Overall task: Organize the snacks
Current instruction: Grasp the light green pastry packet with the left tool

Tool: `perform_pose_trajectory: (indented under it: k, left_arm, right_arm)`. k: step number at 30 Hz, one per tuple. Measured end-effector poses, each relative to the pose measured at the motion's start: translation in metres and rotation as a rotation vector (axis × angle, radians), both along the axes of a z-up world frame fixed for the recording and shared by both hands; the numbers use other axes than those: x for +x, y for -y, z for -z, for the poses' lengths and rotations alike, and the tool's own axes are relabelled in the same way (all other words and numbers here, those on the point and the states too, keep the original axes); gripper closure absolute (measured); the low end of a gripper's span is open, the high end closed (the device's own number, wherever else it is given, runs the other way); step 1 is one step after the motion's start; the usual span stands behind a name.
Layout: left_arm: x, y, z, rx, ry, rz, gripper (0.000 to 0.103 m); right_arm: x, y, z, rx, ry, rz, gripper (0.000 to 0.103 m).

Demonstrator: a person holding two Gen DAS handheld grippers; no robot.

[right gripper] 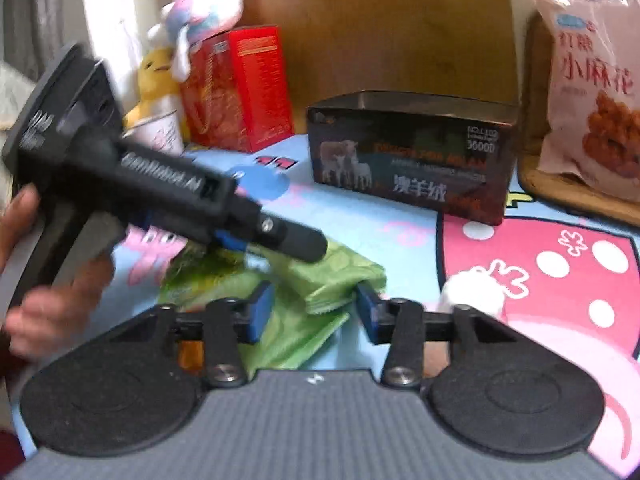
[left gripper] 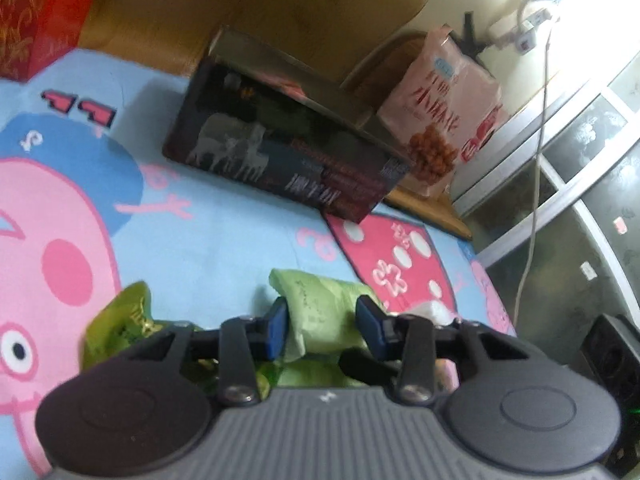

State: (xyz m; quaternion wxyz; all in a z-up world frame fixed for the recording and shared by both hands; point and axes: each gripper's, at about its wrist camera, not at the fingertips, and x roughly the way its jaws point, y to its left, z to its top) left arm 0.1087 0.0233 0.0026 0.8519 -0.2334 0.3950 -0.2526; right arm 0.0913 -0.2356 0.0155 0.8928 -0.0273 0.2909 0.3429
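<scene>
Item: my left gripper, jaws spread around a pale green snack packet. My right gripper, likewise spread, straddled green packets. Dark box beyond.

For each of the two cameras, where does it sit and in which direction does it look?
Left wrist: sits on the left gripper, low over the cartoon mat, facing the dark box and pink snack bag; its blue fingers flank a green packet.
Right wrist: sits on the right gripper, facing the same dark box; the left gripper and the person's hand show.
Shared: box, pink bag, green packets, mat.
</scene>
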Motion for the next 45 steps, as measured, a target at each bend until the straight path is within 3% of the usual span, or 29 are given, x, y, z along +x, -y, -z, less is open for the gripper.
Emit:
perform_pose_trajectory:
  k: [5, 8, 16, 22, 26, 33, 35, 40, 45]
  left_arm:
    - [-0.042, -0.019, -0.033, -0.005, 0.14, -0.018, 0.068]
    - [-0.078, -0.032, -0.036, 0.016, 0.19, -0.05, 0.067]
    - [-0.145, -0.074, -0.009, -0.006, 0.132, -0.137, 0.068]
    - [-0.157, -0.079, 0.008, 0.0, 0.112, -0.155, 0.067]
    - [-0.156, -0.079, 0.021, 0.012, 0.087, -0.173, 0.068]
    - [-0.151, -0.077, 0.021, 0.007, 0.085, -0.16, 0.068]
    - [-0.15, -0.076, 0.02, 0.004, 0.082, -0.159, 0.063]
    - [-0.149, -0.078, 0.018, -0.024, 0.055, -0.141, 0.058]
    - [-0.15, -0.083, 0.017, -0.092, 0.029, -0.107, 0.058]
  right_arm:
    - [-0.038, -0.003, -0.023, 0.027, 0.15, -0.06, 0.066]
    - [-0.063, -0.013, -0.03, 0.017, 0.203, -0.125, 0.066]
    - [-0.104, -0.039, -0.008, 0.017, 0.09, -0.329, 0.066]
    - [-0.124, -0.054, 0.012, -0.018, -0.028, -0.413, 0.065]
    - [-0.13, -0.048, 0.015, -0.038, -0.007, -0.38, 0.065]
    - [-0.108, -0.008, 0.014, -0.054, -0.005, -0.186, 0.062]
    - [-0.102, -0.002, 0.014, -0.047, -0.013, -0.149, 0.062]
    - [-0.109, -0.001, 0.007, 0.013, -0.016, -0.239, 0.057]
    - [-0.109, -0.011, 0.006, -0.025, 0.011, -0.282, 0.05]
